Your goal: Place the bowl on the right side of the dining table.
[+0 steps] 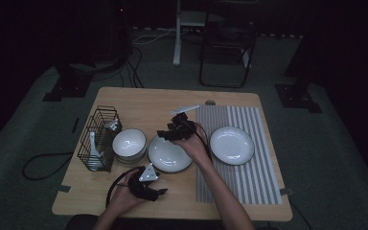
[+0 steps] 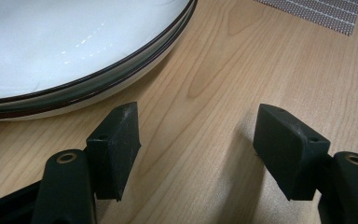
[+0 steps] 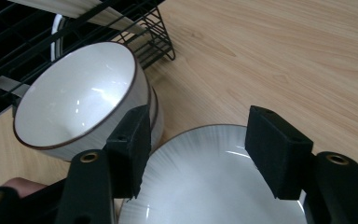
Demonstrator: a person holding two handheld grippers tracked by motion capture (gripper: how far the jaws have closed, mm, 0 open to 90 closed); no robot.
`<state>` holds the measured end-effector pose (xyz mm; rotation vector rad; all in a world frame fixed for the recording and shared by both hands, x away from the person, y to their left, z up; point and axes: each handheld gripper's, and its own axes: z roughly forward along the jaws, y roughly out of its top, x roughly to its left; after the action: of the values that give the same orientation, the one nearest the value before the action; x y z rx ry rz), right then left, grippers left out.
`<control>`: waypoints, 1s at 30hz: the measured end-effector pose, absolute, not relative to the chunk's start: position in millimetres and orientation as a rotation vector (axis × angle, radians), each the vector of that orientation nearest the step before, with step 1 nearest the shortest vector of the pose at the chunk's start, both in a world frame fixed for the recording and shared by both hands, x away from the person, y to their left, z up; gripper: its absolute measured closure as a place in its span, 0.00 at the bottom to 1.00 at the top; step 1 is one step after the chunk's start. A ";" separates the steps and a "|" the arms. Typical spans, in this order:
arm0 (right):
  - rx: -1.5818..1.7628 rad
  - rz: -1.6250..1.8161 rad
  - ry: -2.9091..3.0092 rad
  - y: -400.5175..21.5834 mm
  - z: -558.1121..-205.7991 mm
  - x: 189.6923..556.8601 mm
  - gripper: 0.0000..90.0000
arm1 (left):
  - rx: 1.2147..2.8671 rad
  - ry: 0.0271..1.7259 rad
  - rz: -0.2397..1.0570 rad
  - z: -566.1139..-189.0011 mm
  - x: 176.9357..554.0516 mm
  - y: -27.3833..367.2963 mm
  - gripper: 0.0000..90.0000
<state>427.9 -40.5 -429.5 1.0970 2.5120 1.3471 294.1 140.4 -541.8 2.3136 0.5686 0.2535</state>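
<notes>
While one wooden table [image 1: 124, 103] bore one striped placemat [image 1: 263, 182], two plates lay flat: one [image 1: 232, 145] on the mat, one [image 1: 168, 155] mid-table beside stacked bowls [image 1: 129, 143]. Both the right gripper [image 1: 178, 128] and left gripper [image 1: 149, 184] gaped, empty.

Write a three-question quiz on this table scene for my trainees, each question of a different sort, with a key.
1. True or false: the right gripper is shut on the bowl.
2. Which lies on the striped mat? A) a plate B) the wire rack C) the bowl
3. Fill in: the left gripper has its jaws apart over the bare wooden ____.

Key: 1. False; its jaws stand apart over the plate beside the bowl, holding nothing. 2. A, the plate on the mat. 3. Table.
</notes>
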 end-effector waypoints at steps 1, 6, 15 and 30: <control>1.093 1.348 2.515 -39.5 -429.3 428.0 0.44 | 2.312 0.570 0.253 -542.0 294.0 140.1 0.35; 1.073 1.353 2.523 -31.9 -427.1 428.4 0.42 | 2.312 0.571 0.253 -542.1 293.9 139.7 0.35; 1.057 1.355 2.538 -23.1 -426.3 429.0 0.41 | 2.311 0.571 0.255 -542.2 293.9 139.6 0.35; 1.003 1.361 2.548 -4.6 -421.6 428.9 0.42 | 2.311 0.568 0.254 -542.3 294.1 139.4 0.34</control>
<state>428.9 -4.6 -421.6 1.0029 2.5484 1.3611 294.1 139.4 -542.3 2.3115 0.5683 0.2538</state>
